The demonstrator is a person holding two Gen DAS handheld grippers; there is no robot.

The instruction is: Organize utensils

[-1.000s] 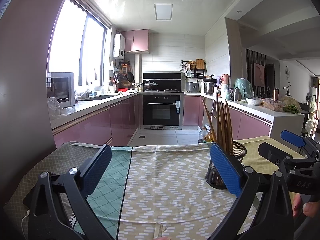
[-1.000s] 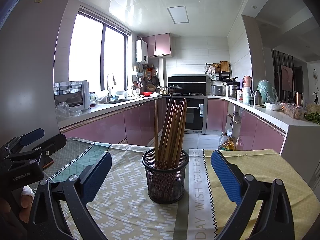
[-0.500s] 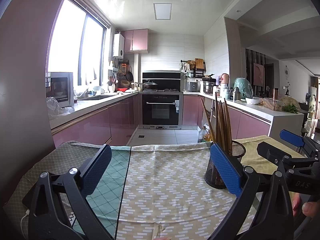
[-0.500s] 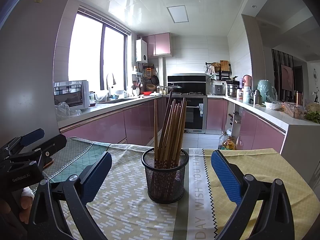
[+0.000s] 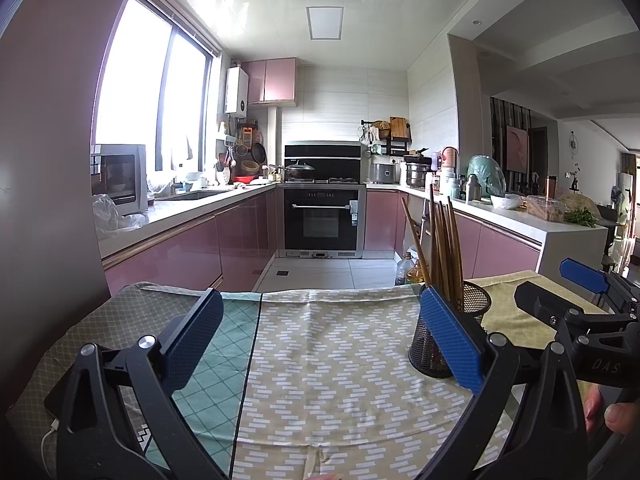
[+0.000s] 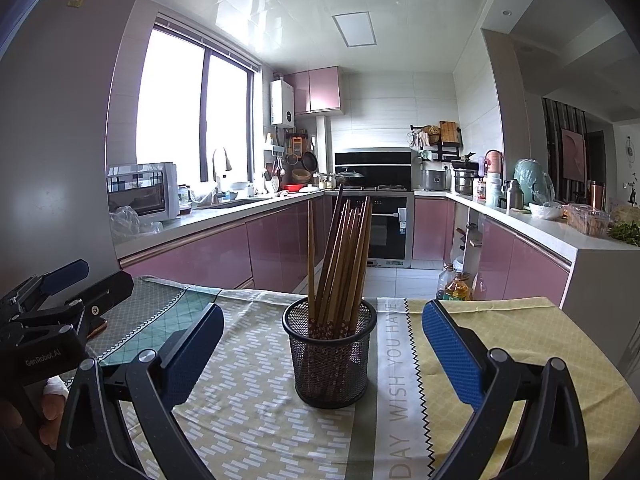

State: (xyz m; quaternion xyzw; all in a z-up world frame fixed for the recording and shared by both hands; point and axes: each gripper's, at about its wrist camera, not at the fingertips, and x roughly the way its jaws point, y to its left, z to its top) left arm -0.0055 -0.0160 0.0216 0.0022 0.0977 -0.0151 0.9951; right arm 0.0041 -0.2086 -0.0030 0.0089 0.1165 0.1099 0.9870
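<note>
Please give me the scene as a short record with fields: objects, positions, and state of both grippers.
holder: black mesh cup, upright on the tablecloth
contents: chopsticks standing in the cup, leaning
right gripper: open, cup between its fingers, not touching
left gripper: open, empty, cup to its right
loose utensils: none visible

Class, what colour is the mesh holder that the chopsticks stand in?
Black, seen best in the right wrist view: mesh holder.

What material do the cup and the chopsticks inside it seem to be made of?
The cup looks like black metal wire mesh: the chopstick ends show through its wall. The chopsticks look like brown wood or bamboo with a matte finish and a small printed pattern near their lower ends.
</note>
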